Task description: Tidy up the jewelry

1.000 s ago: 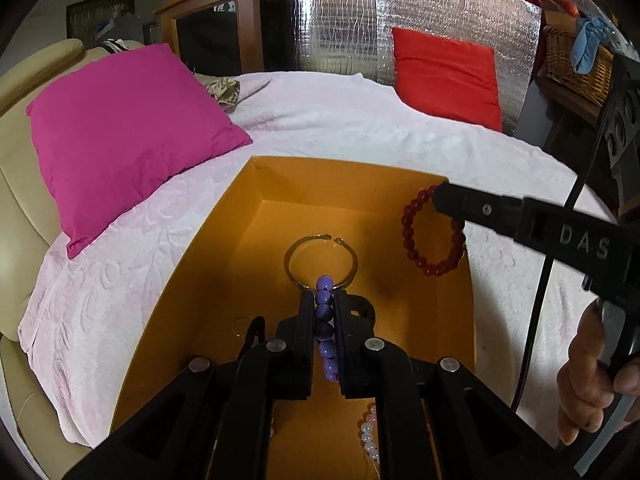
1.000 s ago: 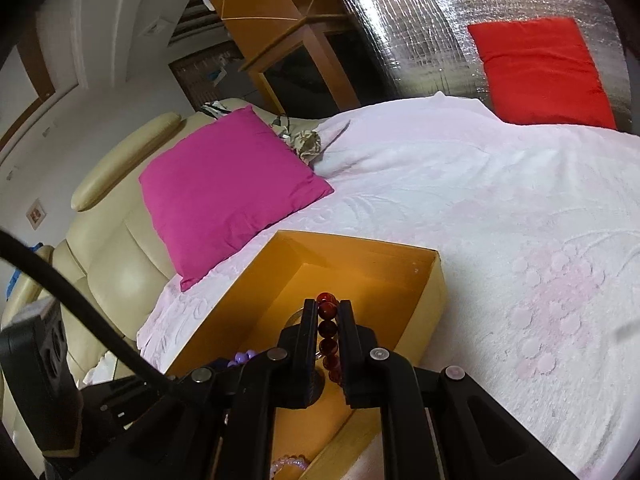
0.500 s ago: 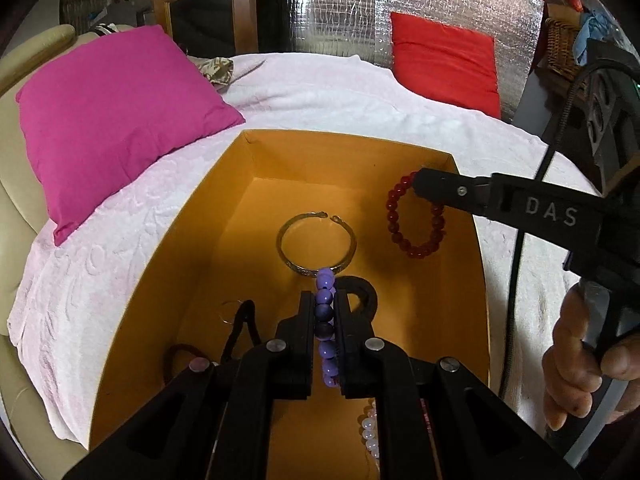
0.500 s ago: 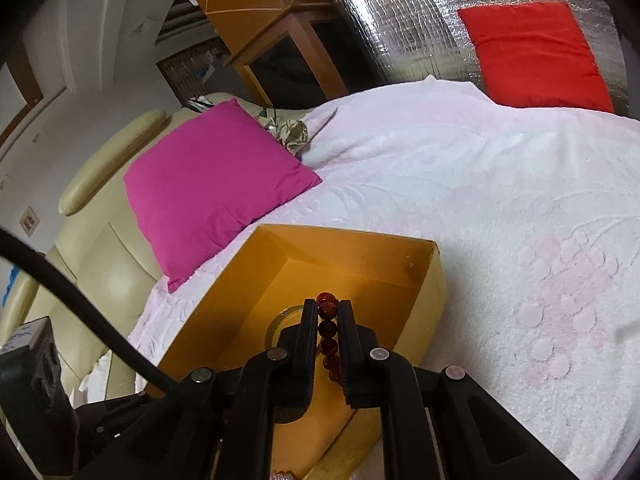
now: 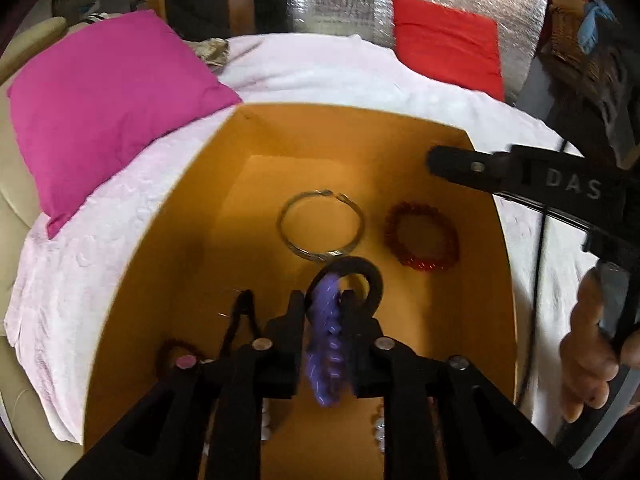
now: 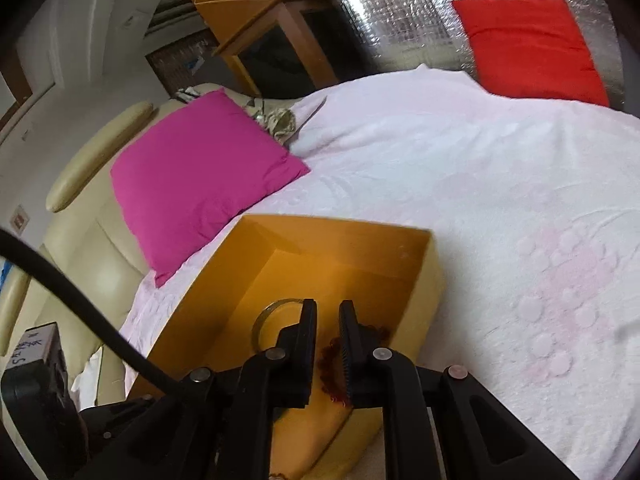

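An open orange box (image 5: pixel 168 220) sits on a pink bedspread. My left gripper (image 5: pixel 323 300) is over the box; its jaws have parted slightly and a blurred purple bead bracelet (image 5: pixel 326 344) hangs between them. A red bead bracelet (image 5: pixel 421 236) lies on the box floor beside a silver bangle (image 5: pixel 321 225). My right gripper (image 6: pixel 327 312) is open and empty above the box's right side, with the red bracelet (image 6: pixel 330 354) below its fingers. It also shows in the left wrist view (image 5: pixel 452 164).
A black ring (image 5: pixel 352 276), a black cord (image 5: pixel 240 316), a dark hair tie (image 5: pixel 172 354) and white pearls (image 5: pixel 378 428) lie in the box. A magenta pillow (image 5: pixel 100 108) lies at left and a red pillow (image 5: pixel 444 52) at the back.
My right gripper opened and the red bracelet dropped to the box floor. The left gripper's jaws loosened and the purple bracelet is blurred, moving between them.
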Motion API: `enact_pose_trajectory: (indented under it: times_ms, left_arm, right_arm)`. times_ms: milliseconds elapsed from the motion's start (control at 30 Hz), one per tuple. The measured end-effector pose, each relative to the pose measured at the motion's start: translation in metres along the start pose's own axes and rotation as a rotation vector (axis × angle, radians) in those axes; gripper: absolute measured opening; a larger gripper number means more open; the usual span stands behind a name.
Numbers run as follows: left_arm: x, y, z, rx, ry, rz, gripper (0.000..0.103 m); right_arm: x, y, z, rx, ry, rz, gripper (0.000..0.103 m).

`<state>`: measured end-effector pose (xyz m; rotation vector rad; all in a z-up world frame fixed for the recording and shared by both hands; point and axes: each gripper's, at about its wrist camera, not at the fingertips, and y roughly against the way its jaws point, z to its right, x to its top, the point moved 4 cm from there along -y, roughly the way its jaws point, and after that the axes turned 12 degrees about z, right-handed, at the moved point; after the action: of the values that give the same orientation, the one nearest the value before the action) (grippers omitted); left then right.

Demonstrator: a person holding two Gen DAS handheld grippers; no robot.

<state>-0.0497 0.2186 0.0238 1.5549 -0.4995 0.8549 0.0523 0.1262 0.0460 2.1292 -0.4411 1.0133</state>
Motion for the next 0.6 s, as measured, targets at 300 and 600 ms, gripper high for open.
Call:
enact_pose_trajectory:
  times_ms: [300,600]
  left_arm:
    - [0.010,0.028,-0.004,0.072,-0.024,0.102,0.055]
    - [0.019,0.077,0.005,0.173,-0.058,0.206,0.072]
  right_arm:
    - [0.005,0.012,0.000,-0.007,-0.004,0.020,0.014]
    - [0.008,0.059,-0.010,0.007,0.000,0.074,0.053]
